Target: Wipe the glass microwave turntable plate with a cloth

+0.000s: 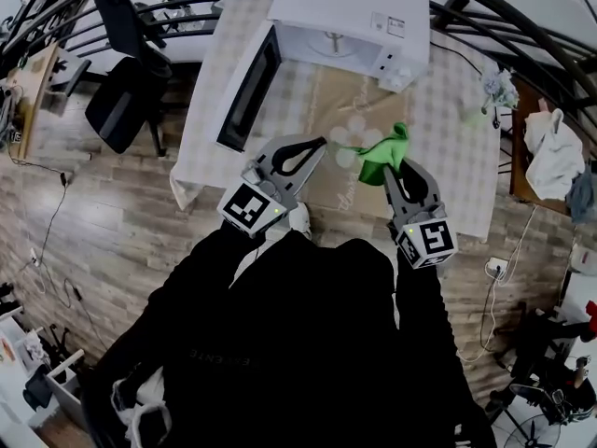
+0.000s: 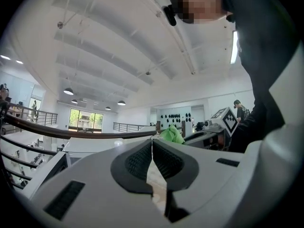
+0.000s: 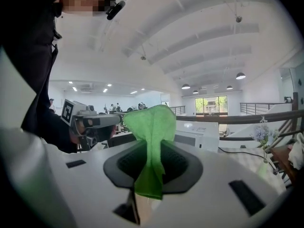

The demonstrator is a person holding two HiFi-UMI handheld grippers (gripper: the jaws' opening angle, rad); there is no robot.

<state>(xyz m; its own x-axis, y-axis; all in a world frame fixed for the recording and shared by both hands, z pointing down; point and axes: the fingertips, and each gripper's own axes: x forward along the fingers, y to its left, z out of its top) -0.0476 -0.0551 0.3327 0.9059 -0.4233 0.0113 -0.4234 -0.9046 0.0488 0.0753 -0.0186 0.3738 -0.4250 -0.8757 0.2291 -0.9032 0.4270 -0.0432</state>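
One checked table [image 1: 448, 157] carries a white microwave [image 1: 350, 17] at its far edge, its door [image 1: 247, 91] swung open to the left and bare tabletop free to the right. Nearer the table's near edge, the right gripper [image 1: 396, 174] is clamped on a green cloth [image 1: 381, 152]. The left gripper [image 1: 320, 143] has its tips drawn together beside a faint pale disc [image 1: 347, 155], seemingly the glass plate; whether they pinch it is unclear.

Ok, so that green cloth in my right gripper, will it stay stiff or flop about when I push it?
Probably floppy: the green cloth bunches into soft folds where the right gripper pinches it, and its top curls over. It is likely light too, since one narrow pinch holds it up.
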